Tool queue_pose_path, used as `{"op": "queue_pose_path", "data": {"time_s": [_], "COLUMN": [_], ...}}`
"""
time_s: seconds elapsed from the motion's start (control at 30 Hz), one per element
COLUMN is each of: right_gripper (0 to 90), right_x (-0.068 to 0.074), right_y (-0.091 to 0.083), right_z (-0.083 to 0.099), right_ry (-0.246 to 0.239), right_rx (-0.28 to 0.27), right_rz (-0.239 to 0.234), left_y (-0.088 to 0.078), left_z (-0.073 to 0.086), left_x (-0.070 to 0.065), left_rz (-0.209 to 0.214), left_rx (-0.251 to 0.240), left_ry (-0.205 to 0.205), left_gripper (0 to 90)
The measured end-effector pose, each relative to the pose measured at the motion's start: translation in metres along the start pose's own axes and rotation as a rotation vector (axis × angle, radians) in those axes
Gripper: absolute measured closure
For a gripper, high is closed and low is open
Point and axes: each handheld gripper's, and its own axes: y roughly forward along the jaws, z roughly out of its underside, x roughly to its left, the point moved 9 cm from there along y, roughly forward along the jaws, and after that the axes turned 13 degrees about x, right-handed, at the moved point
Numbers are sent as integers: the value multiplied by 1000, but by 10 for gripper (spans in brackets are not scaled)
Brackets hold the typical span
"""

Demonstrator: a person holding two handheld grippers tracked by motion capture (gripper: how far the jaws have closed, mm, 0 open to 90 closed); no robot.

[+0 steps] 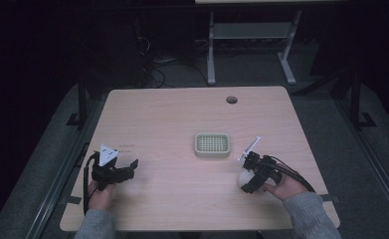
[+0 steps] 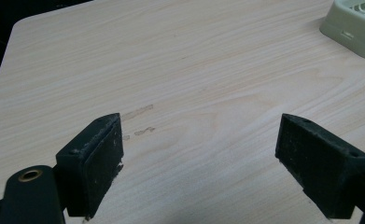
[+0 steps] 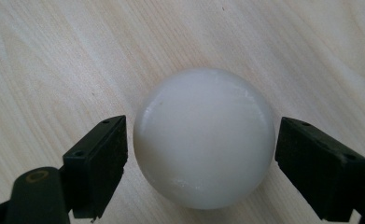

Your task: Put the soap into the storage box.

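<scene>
From the high view, a pale wooden desk (image 1: 172, 129) with rounded corners fills the middle of the room. A light green rectangular plastic tray with a gridded top (image 1: 212, 145) sits a little right of the desk's centre. A small round cable hole (image 1: 232, 99) lies near the far edge. The left gripper (image 1: 131, 168) rests close to the desk's left edge toward the near side, held by a hand (image 1: 101, 195) in a grey sleeve, its jaws spread with nothing between them. The right gripper (image 1: 246, 180) is near the desk's near right corner, tipped down over a smooth white round ball (image 1: 243, 178) that lies on the wood, near the tray's near right corner but apart from it. The person's right hand (image 1: 281, 189) grips the tool from behind.

In the left gripper view, the 2 black jaws stand wide apart over bare wood, released and gripping nothing. A corner of the green tray (image 2: 357, 28) shows at the upper right, well apart from the jaws.

In the right gripper view, the white ball (image 3: 203, 137) sits on the desk between the 2 black jaws. The left jaw is just beside the ball, and a thin gap shows at the right jaw, so the gripper is released around the ball, not clenched on it.
</scene>
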Motion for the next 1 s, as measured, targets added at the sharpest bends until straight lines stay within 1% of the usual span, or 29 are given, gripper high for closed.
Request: {"op": "queue_pose_path", "data": {"time_s": [0.17, 0.2, 0.27, 0.33, 0.4, 0.43, 0.57, 0.63, 0.7, 0.9, 1.0], "right_gripper": [166, 166, 166, 166, 167, 167, 170, 170, 173, 211, 212], "right_x": [1, 0, 0, 2, 2, 3, 2, 2, 3, 1, 1], "right_y": [2, 5, 7, 8, 11, 12, 15, 15, 15, 15, 15], "right_z": [-1, -1, -1, -2, -3, -4, -4, -5, -5, -5, -5], "right_ry": [-2, -3, -10, -8, -19, -15, -20, -22, -19, -20, -20], "right_rx": [14, 28, 37, 46, 55, 53, 65, 65, 66, 68, 69], "right_rz": [-2, 5, 14, 12, 17, 10, 18, 21, 13, 25, 25], "left_y": [0, 0, 0, 0, 0, 0, 0, 0, 0, 0, 0], "left_z": [0, 0, 0, 0, 0, 0, 0, 0, 0, 0, 0], "left_x": [0, 0, 0, 0, 0, 0, 0, 0, 0, 0, 0], "left_rz": [0, 1, 1, 1, 1, 0, 0, 0, 0, -1, -2], "left_rx": [-1, -1, -3, -2, -2, -2, -3, -3, -3, -3, -3], "left_ry": [-1, -1, -3, -3, -3, -3, -3, -3, -3, -5, -3], "left_gripper": [149, 148, 148, 149, 149, 148, 148, 148, 149, 149, 148]}}
